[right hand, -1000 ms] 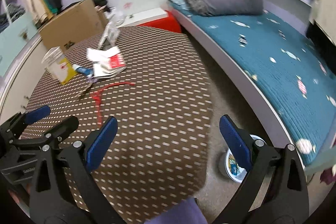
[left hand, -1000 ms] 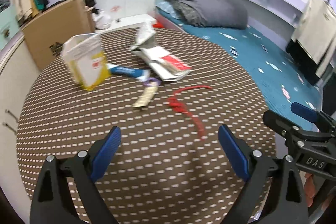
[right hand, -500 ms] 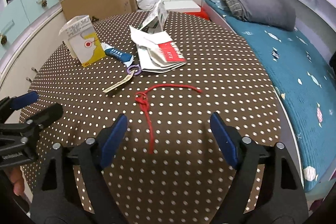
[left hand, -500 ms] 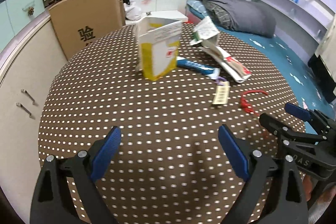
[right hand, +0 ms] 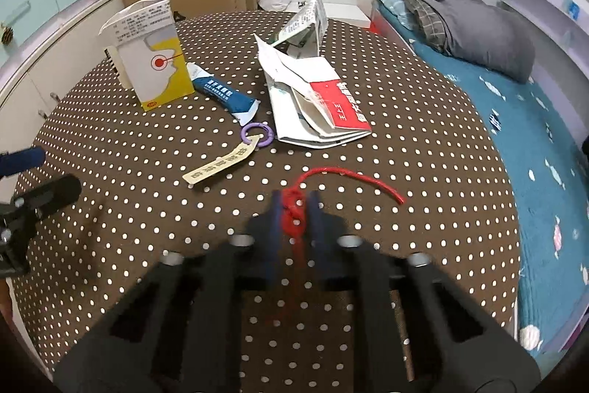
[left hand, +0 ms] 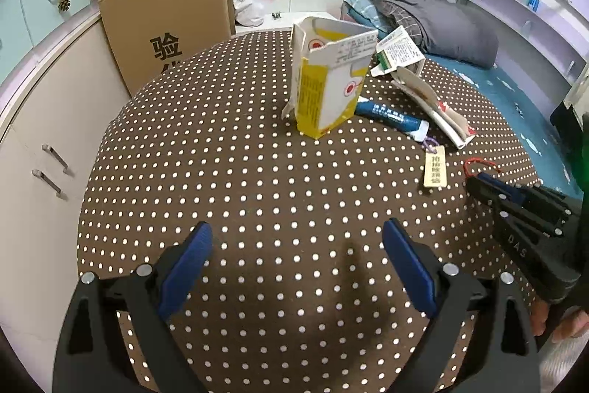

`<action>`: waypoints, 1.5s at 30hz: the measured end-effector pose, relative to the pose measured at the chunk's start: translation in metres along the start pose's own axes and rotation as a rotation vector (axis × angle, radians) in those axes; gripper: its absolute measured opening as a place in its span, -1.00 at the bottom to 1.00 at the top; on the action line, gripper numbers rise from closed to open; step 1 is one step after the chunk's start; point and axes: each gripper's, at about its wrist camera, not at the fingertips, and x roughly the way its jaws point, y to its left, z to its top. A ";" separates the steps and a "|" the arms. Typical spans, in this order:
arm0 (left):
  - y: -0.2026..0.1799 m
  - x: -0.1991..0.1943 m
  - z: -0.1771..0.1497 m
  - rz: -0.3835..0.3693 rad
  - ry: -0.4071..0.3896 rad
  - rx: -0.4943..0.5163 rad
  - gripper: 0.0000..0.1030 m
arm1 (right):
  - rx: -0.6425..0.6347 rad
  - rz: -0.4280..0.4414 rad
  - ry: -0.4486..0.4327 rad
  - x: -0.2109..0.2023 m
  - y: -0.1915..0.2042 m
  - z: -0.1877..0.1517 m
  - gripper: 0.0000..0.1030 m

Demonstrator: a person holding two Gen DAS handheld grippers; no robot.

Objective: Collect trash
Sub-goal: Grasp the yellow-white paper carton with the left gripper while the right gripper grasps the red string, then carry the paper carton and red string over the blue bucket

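Trash lies on a round table with a brown dotted cloth. A red string curls near its front, and my right gripper is shut on the string's knotted end. Farther back stand a yellow-and-white carton, a blue tube, a paper tag on a purple ring, flattened red-and-white packaging and a folded leaflet. In the left wrist view my left gripper hovers open over bare cloth, with the carton ahead and the right gripper at the right edge.
A cardboard box leans behind the table. White cabinets with handles run along the left. A bed with a teal cover and a grey quilt sits to the right. A hand holds the right tool.
The right gripper's jaws closed from wide open onto the red string's knot. Both grippers swung left across the table, bringing the carton to the middle of the left view.
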 end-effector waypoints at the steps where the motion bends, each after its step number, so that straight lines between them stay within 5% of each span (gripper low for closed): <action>1: 0.000 0.000 0.002 -0.004 -0.004 0.000 0.77 | 0.023 0.018 0.007 0.000 -0.004 0.001 -0.86; 11: -0.007 0.014 0.048 -0.061 -0.058 0.032 0.83 | 0.112 0.054 -0.130 -0.041 -0.041 0.028 -0.88; 23: -0.016 0.069 0.108 -0.055 -0.078 0.067 0.82 | 0.188 0.096 -0.139 -0.042 -0.079 0.055 -0.88; 24: -0.018 0.072 0.109 -0.041 -0.083 0.071 0.75 | 0.192 0.090 -0.137 -0.041 -0.081 0.054 -0.88; 26: -0.021 0.078 0.106 -0.053 -0.081 0.084 0.14 | 0.195 0.086 -0.133 -0.040 -0.084 0.052 -0.88; 45: -0.071 0.024 0.079 -0.066 -0.192 0.155 0.11 | 0.243 0.054 -0.161 -0.079 -0.112 0.024 -0.87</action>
